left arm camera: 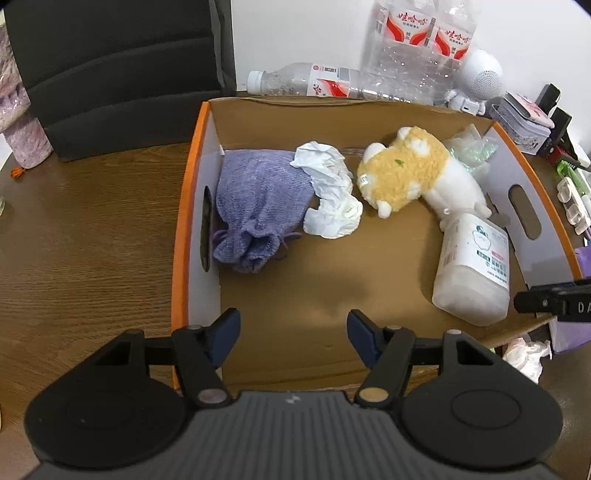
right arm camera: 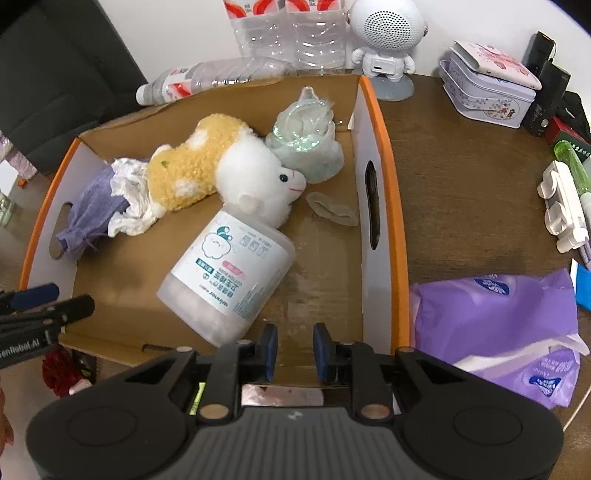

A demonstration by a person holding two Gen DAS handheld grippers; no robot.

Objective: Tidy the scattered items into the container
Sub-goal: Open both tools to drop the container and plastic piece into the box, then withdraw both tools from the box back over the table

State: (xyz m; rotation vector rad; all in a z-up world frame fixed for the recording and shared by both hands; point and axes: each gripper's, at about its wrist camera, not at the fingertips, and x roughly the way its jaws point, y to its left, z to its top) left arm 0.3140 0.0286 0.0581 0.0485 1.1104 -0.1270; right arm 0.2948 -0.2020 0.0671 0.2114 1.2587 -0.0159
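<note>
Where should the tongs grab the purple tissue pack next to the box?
Probably the raised crumpled fold along the top of the purple tissue pack, coming down from above with the right tongs. The pack lies flat and wide on the wooden table, likely too broad to span, and its soft wrapper bunches up enough to pinch.

1. I see a brown wood-grain table (left arm camera: 92, 240) as the work surface.
2. Behind the table, I see a plain white wall (left arm camera: 295, 33).
3. At the table's far left edge stands a black padded chair (left arm camera: 110, 70).
4. Along the table's far edge, against the wall, I note clear water bottles (right arm camera: 291, 33) and a white astronaut-shaped speaker (right arm camera: 386, 33).
5. Lighting across the table is even.
</note>
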